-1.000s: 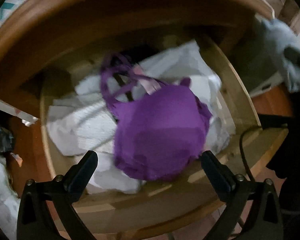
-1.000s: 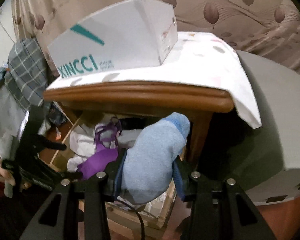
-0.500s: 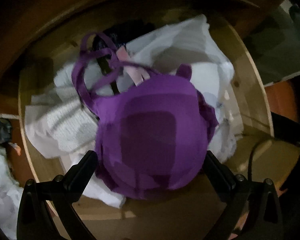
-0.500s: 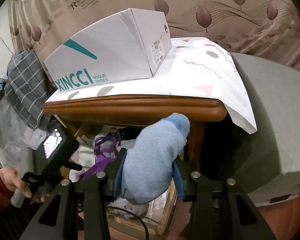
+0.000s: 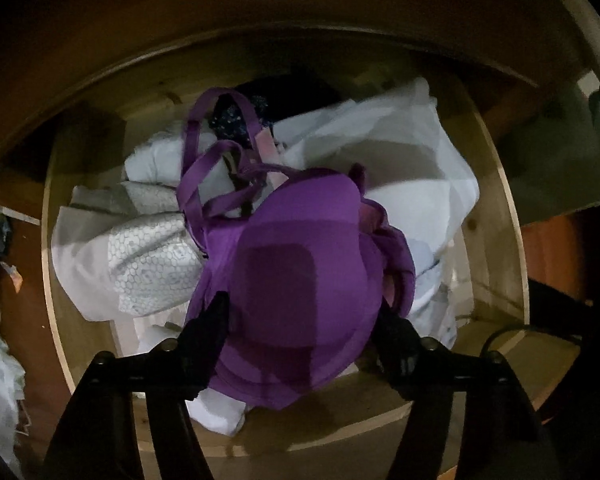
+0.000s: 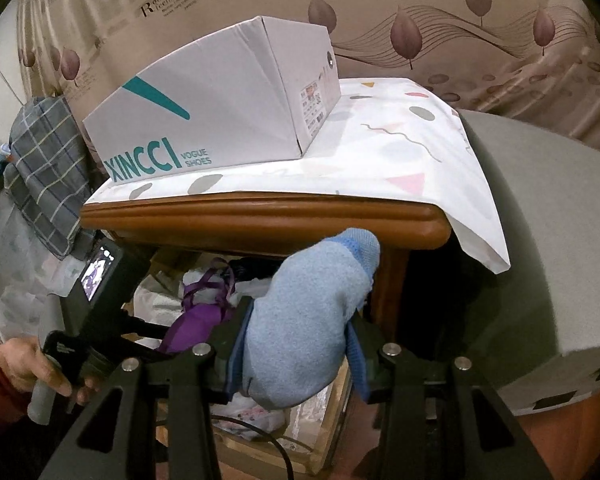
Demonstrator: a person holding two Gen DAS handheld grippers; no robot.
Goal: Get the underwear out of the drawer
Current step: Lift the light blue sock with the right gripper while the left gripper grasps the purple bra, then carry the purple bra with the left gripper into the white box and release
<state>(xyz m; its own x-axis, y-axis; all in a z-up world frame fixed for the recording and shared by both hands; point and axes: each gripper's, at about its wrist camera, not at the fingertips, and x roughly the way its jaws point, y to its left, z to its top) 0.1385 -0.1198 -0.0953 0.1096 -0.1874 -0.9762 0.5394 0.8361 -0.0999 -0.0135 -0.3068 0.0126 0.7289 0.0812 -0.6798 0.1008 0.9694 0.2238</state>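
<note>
Open wooden drawer (image 5: 496,216) under the brown nightstand surface (image 6: 260,216), packed with laundry. Purple bra (image 5: 300,280) lies on top at center, straps looping toward 11 o'clock; white patterned cloth (image 5: 152,264) at 9 o'clock of it, big white crumpled cloth (image 5: 400,152) at 1 o'clock, a dark garment (image 5: 268,96) at 12 o'clock at the back.

My left gripper (image 5: 300,320) points down into the drawer. Its fingers (image 5: 210,328) are closing on the bra cup, pads already touching the fabric both sides, bra not lifted. In the right view the same gripper (image 6: 100,320) sits at 9 o'clock, hand (image 6: 28,364) on its handle.

My right gripper (image 6: 296,344) is clenched on a light blue sock (image 6: 304,320), held in front of the drawer, toe toward 1 o'clock.

White XINCCI shoe box (image 6: 220,120) sits on the patterned cover (image 6: 380,152) over the surface, at 11 o'clock.
</note>
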